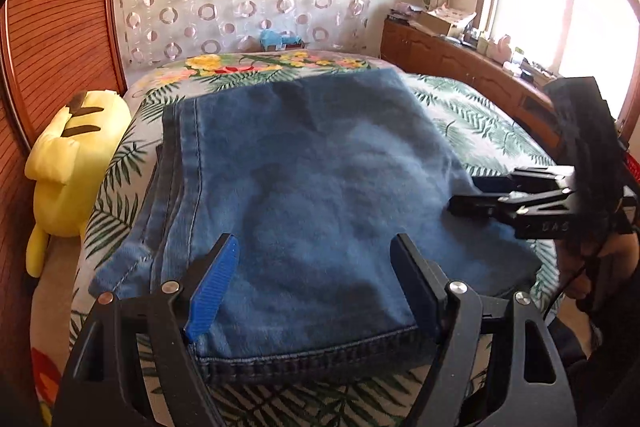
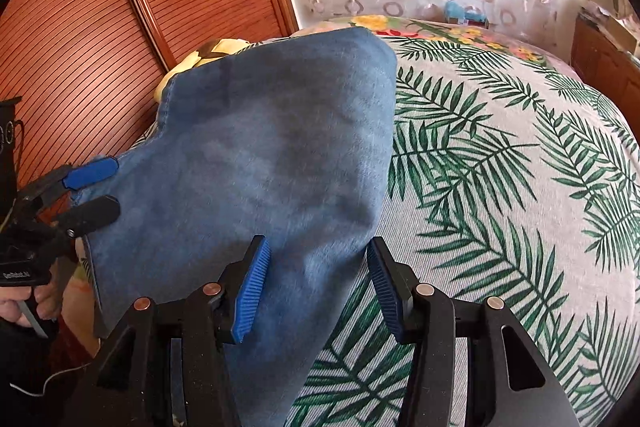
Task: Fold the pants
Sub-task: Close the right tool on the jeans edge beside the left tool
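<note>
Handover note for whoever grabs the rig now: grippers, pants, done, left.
Left gripper: open, fingers either side of the folded blue denim pants at their near hem; not clamped.
Right gripper: open, at the pants' right edge.
Pants: on the palm-leaf print bedsheet, stacked in layers; yellow plush toy beside them.
Done: at least one fold.
Left: probably one final fold or smoothing; check edges align.
</note>
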A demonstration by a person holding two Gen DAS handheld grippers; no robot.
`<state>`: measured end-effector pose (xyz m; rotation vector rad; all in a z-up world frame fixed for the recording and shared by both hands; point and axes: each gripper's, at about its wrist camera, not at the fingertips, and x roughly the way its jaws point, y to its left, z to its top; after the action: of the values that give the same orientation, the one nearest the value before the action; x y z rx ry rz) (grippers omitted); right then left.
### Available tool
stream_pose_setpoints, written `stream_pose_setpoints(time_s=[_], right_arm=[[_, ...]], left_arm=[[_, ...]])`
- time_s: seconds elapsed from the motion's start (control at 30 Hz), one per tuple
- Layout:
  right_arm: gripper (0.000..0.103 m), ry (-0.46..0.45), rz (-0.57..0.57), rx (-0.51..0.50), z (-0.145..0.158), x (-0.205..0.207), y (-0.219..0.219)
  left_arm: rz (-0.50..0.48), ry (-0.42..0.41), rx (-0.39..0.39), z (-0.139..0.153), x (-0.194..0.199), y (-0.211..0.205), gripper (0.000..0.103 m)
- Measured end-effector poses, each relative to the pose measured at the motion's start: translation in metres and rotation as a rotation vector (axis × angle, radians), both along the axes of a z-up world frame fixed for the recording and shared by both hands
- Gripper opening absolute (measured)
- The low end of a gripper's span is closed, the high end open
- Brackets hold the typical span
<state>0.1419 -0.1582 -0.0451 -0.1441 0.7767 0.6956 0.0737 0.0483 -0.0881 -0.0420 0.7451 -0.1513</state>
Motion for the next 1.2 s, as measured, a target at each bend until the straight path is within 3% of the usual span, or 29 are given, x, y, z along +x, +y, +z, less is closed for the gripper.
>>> stream_pose_setpoints(time_s=[0.63, 0.73, 0.87, 0.97, 1.2], right_arm=[[0.052, -0.02, 0.006, -0.02, -0.004, -0.022, -0.002], [0.043, -0.024, 0.027, -0.019, -0.005, -0.026, 0.001], [0.015, -0.062, 0.048, -0.013, 0.0, -0.034, 0.008], [0.01, -0.111, 0.06, 0.026, 0.012, -0.045, 0.007], [0.007, -0.148, 0.091, 0.08, 0.029, -0.059, 0.001]], left_arm=[[0.037, -0.034, 0.047, -0.024, -0.013, 0.0, 0.079], [0.036, -0.038, 0.046, -0.025, -0.013, 0.0, 0.079], [0.038, -0.042, 0.046, -0.026, -0.014, 0.0, 0.079], [0.036, -0.045, 0.04, -0.026, -0.015, 0.0, 0.079], [0.031, -0.026, -0.012, -0.016, -0.018, 0.012, 0.079]])
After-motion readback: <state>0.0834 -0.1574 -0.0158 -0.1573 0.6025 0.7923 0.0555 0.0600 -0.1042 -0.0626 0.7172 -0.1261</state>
